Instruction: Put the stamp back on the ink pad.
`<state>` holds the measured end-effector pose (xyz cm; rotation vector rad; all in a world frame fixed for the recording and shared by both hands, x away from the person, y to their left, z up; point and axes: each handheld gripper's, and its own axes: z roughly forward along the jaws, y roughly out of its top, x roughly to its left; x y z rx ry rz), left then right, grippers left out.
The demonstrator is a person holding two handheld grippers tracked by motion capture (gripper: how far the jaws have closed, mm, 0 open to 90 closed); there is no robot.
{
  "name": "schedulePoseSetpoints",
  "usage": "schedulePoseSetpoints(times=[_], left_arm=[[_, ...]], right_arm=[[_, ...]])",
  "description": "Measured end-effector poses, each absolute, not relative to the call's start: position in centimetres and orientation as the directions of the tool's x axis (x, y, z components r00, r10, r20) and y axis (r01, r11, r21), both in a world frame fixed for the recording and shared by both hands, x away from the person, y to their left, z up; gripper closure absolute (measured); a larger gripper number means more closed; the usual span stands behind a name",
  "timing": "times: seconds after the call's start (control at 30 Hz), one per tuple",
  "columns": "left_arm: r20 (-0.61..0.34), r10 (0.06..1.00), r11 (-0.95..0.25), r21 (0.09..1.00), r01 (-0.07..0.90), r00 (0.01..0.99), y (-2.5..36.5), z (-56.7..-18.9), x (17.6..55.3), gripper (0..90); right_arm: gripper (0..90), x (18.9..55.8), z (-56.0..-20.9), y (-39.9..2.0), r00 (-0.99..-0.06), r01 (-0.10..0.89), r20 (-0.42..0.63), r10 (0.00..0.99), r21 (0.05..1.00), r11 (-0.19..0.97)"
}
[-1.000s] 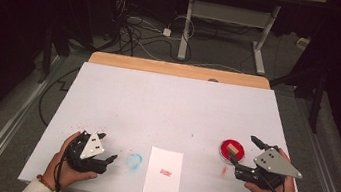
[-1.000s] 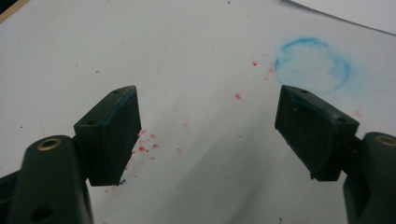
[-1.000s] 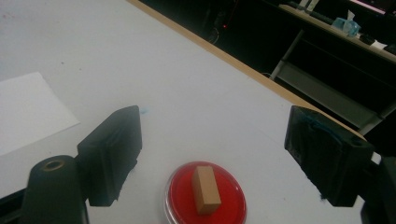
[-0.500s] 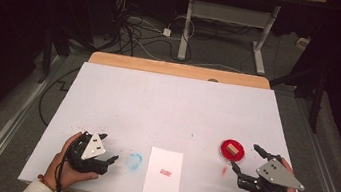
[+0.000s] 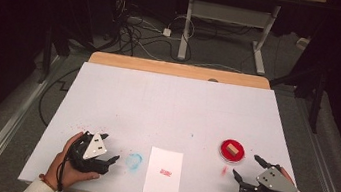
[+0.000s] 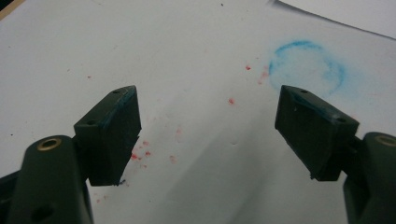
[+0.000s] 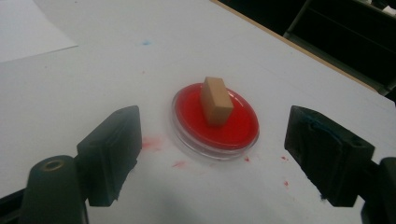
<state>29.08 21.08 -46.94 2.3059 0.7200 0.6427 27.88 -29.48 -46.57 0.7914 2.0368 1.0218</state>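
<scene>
Block (image 7: 216, 101) upright in dish (image 7: 187, 132), just beyond right gripper (image 7: 212, 156).

**Table layout**

Sheet (image 5: 163, 174) lay at the near edge of the table (image 5: 172, 106), about midway across. Ring stain (image 5: 135, 161) sat just left of the sheet; left gripper (image 5: 109, 149) rested left of that stain. Dish (image 5: 231, 151) stood right of the sheet, slightly farther back, with a block (image 5: 233, 149) in it. Right gripper (image 5: 248, 168) was near the dish, to its right and nearer the edge.
</scene>
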Motion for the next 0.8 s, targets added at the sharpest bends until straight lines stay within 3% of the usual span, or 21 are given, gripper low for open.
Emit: schedulePoseSetpoints(times=[0.8], left_arm=[[0.264, 0.633, -0.654, 0.686, 0.319, 0.728, 21.18, -46.79, 28.64, 22.0]], right_arm=[[19.7, 27.79, -46.60, -28.85, -0.571, 0.180, -0.340, 0.748, 0.836, 0.518]])
